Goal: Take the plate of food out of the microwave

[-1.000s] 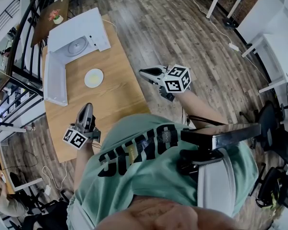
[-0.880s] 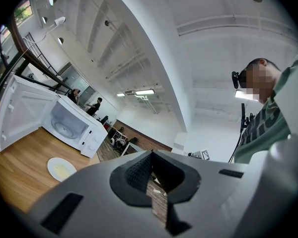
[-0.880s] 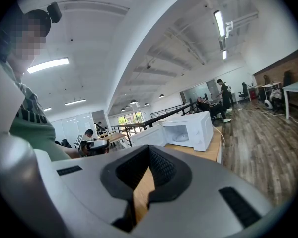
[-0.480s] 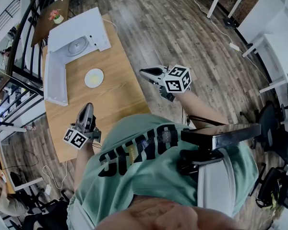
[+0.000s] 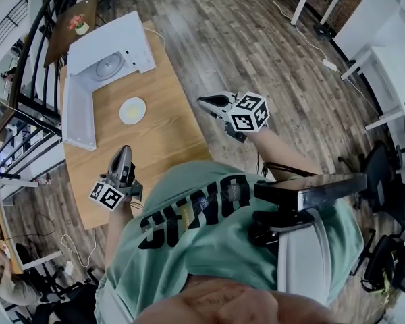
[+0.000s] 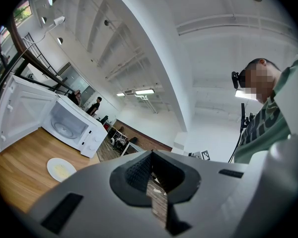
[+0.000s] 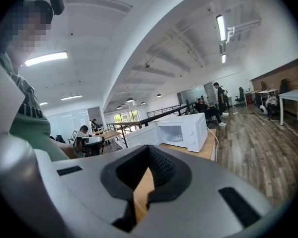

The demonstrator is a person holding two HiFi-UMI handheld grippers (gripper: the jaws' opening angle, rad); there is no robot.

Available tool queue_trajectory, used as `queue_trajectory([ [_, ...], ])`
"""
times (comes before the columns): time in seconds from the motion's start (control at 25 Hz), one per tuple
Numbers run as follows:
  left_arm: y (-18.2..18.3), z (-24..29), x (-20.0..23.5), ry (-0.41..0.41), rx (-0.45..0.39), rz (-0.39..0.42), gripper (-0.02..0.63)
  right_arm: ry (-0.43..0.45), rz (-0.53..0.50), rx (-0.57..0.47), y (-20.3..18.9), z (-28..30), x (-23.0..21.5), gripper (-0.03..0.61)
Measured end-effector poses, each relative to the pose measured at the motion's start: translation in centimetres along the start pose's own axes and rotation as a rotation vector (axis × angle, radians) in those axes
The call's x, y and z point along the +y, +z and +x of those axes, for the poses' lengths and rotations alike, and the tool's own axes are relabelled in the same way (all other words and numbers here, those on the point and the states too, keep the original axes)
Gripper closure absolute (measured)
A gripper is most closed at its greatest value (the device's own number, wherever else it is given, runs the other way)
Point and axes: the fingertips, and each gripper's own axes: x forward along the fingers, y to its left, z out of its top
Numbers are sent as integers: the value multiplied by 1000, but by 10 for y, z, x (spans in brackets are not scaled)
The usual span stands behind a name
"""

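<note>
microwave (image 5: 113, 40): white | plate (image 5: 132, 111): white, perhaps yellowish centre | table (image 5: 163, 139): light wood-grain

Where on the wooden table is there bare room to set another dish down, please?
The near half of the table is bare, from the plate down to the left gripper. A bare strip also runs between the plate and the table's right edge. The far end is crowded by the microwave and its open door.

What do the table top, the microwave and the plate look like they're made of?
Table top: wood or wood-look laminate, matte, light brown with visible grain. Microwave: white casing, probably painted metal or plastic, smooth and evenly coloured. Plate: white and smooth, likely ceramic, though plastic can't be ruled out from this far away.
</note>
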Motion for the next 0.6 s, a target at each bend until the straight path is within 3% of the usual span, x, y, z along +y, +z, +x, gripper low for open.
queue_trajectory([
  [0.6, -1, -1, -3, -3, 1, 1, 609, 2, -12, 5, 1, -2, 3, 572],
])
